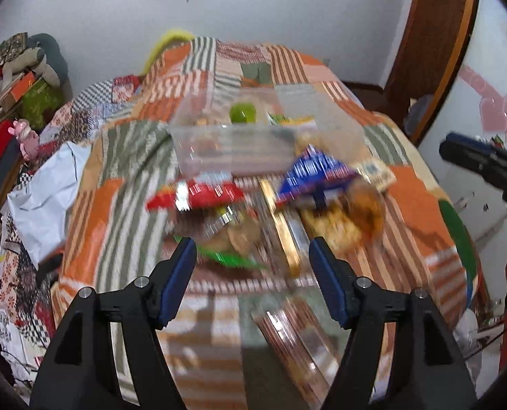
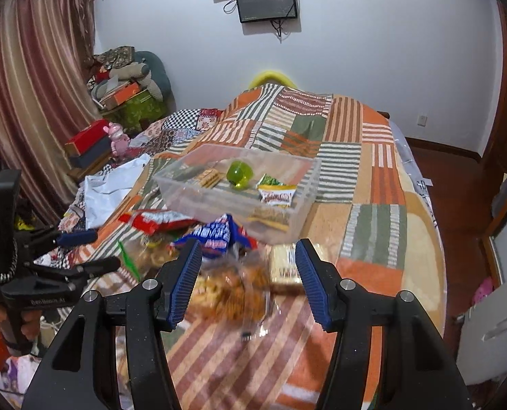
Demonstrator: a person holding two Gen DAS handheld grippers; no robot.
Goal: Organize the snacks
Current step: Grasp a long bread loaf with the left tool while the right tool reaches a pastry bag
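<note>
A clear plastic bin (image 2: pixel 181 189) stands on the patchwork bed and holds a green cup (image 2: pixel 239 174), cracker packs and a small yellow snack bag (image 2: pixel 276 196). It also shows in the left wrist view (image 1: pixel 198 153). In front of it lies a pile of snacks: a red bag (image 1: pixel 198 194), a blue bag (image 1: pixel 316 171), a clear bag of fried snacks (image 2: pixel 233 290) and a gold bar (image 1: pixel 280 229). My left gripper (image 1: pixel 252 256) is open above the pile. My right gripper (image 2: pixel 244 263) is open over the fried snacks bag.
The bed's patchwork cover (image 2: pixel 372 171) spreads to the right. White cloth (image 2: pixel 110 188) and boxes (image 2: pixel 86 143) crowd the left side. A curtain (image 2: pixel 24 85) hangs at the left. Wooden floor (image 2: pixel 458 212) lies right of the bed.
</note>
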